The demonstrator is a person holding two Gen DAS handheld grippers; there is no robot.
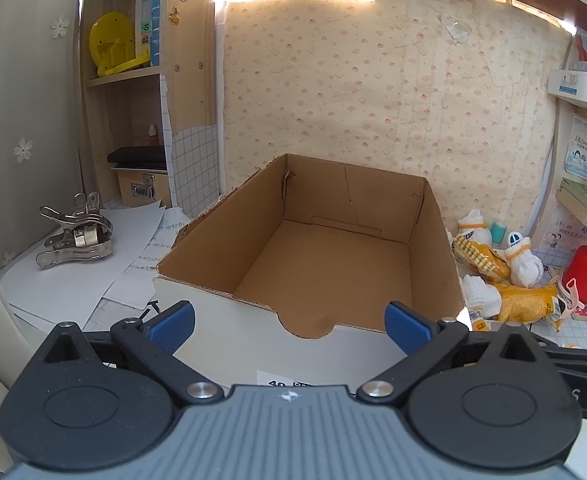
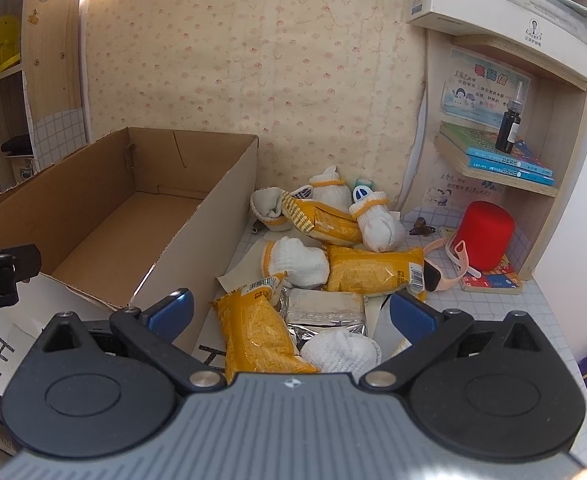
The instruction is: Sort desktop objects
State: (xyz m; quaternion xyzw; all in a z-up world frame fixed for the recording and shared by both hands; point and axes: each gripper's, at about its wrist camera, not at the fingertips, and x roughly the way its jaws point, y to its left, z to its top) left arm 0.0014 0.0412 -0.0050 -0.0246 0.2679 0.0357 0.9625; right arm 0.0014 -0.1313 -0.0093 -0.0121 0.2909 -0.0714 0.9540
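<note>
While both your left gripper [image 1: 289, 326] and right gripper [image 2: 291, 312] hang released, the crinkly yellow snack packets [image 2: 255, 330] overlapping white knitted gloves [image 2: 339, 350] beside the brown cardboard box [image 2: 197, 224] could drag neighbours off the desk's front edge.

The cardboard box [image 1: 333, 248] lies open-topped with free room inside; yellow packets [image 2: 253, 328] and gloves [image 2: 297, 260] crowd the desk beside it.

Left gripper [image 1: 291, 326]: jaws spread wide, blue pads [image 1: 173, 326] well apart, nothing between them, level and facing forward. Right gripper [image 2: 291, 318]: likewise wide open, empty, pads [image 2: 411, 314] apart, tilted slightly downward.
</note>
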